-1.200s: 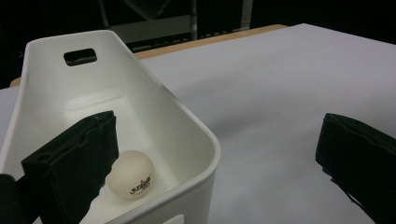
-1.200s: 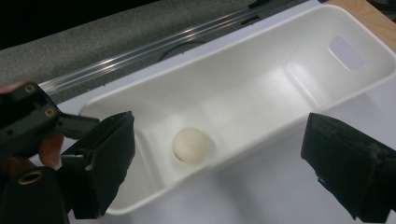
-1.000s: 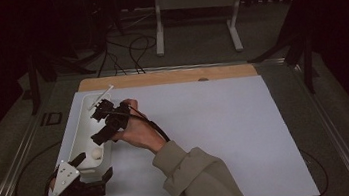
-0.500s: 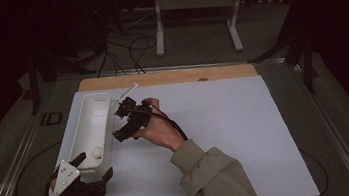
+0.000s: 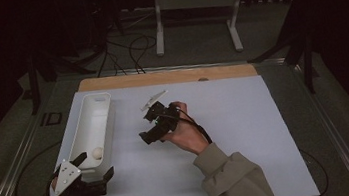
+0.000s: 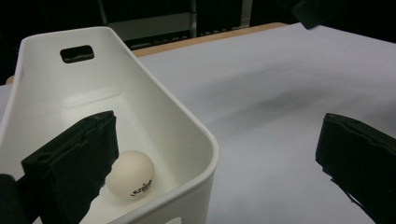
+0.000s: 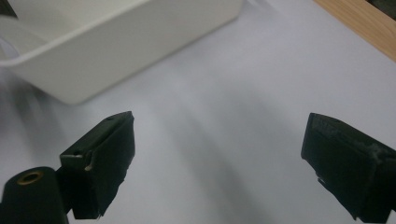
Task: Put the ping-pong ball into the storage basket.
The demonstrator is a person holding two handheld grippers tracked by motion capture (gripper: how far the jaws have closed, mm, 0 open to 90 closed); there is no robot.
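A long white bin (image 5: pixel 90 126) lies on the left of the white mat (image 5: pixel 257 133). One white ping-pong ball (image 5: pixel 97 152) rests at its near end, and its red print shows in the left gripper view (image 6: pixel 130 175). My left gripper (image 5: pixel 94 168) is open at the bin's near corner. One jaw is inside the bin (image 6: pixel 154 107) beside the ball and the other is outside over the mat, so the wall stands between them. My right gripper (image 5: pixel 147 134) hovers open over the mat's middle, right of the bin (image 7: pixel 116 42), with nothing between its jaws.
A wooden table edge (image 5: pixel 170 77) runs along the far side of the mat. Behind the table stand a white frame (image 5: pixel 193 20) and loose cables (image 5: pixel 126 48) on the dark floor. A cable (image 5: pixel 26 181) curls off the table's left side.
My right gripper has pulled away from above the bin, moving right and nearer to the mat's middle. The left gripper and the ball have stayed put.
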